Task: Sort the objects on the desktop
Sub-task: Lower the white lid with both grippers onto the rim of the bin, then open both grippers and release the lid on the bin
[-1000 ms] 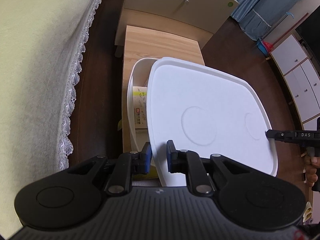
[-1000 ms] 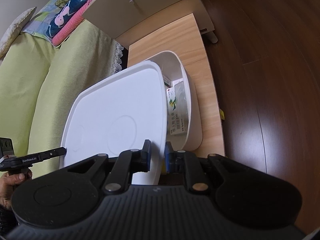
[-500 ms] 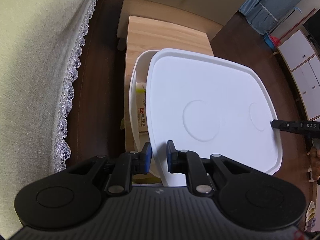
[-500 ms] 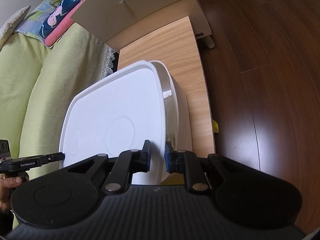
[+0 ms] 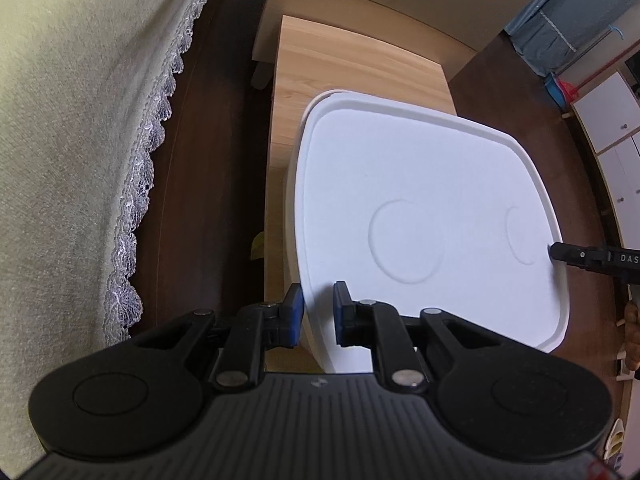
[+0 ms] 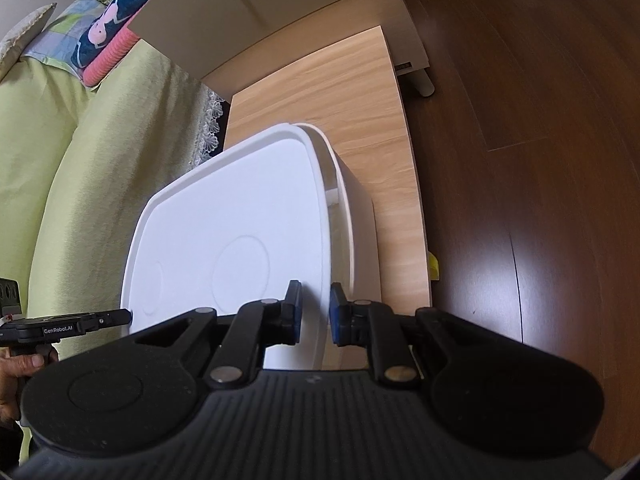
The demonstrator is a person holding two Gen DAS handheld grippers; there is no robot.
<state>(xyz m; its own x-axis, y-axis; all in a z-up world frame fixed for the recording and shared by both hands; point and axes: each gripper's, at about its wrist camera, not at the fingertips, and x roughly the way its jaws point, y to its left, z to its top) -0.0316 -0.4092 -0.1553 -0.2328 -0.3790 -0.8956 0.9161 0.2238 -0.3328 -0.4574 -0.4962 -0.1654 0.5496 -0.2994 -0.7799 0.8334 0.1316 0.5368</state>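
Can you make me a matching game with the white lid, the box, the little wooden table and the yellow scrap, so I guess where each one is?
Things:
1. white lid
2. white box
3. wooden table
4. yellow scrap

Places:
A. on the dark floor beside the table
B. standing on the table
C. pinched at both ends by the left gripper and right gripper
D. next to the green bed cover

Pairs: 1-C, 2-B, 3-D, 4-A
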